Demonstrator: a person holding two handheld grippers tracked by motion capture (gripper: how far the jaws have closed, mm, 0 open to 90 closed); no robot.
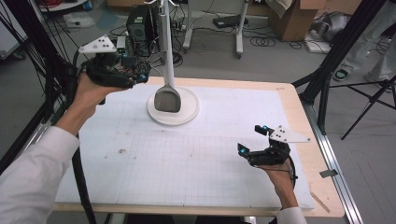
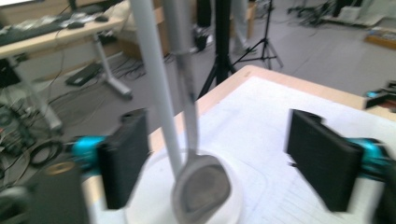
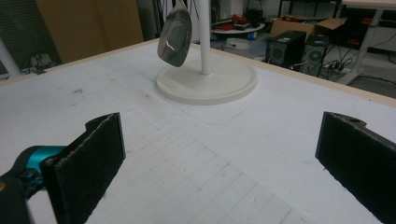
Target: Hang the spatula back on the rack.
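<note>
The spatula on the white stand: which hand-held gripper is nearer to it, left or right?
Left. The left hand-held gripper is raised just beside the spatula, jaws open toward it. The right hand-held gripper sits low and far across the table.

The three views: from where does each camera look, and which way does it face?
High view: above the person's side, looking forward and down on the table; both forearms and tongs, left and right, show.
Left gripper view: rides the left tongs, facing the spatula hanging on the stand.
Right gripper view: low over the table, facing the stand across it.
All share the spatula and stand.
</note>
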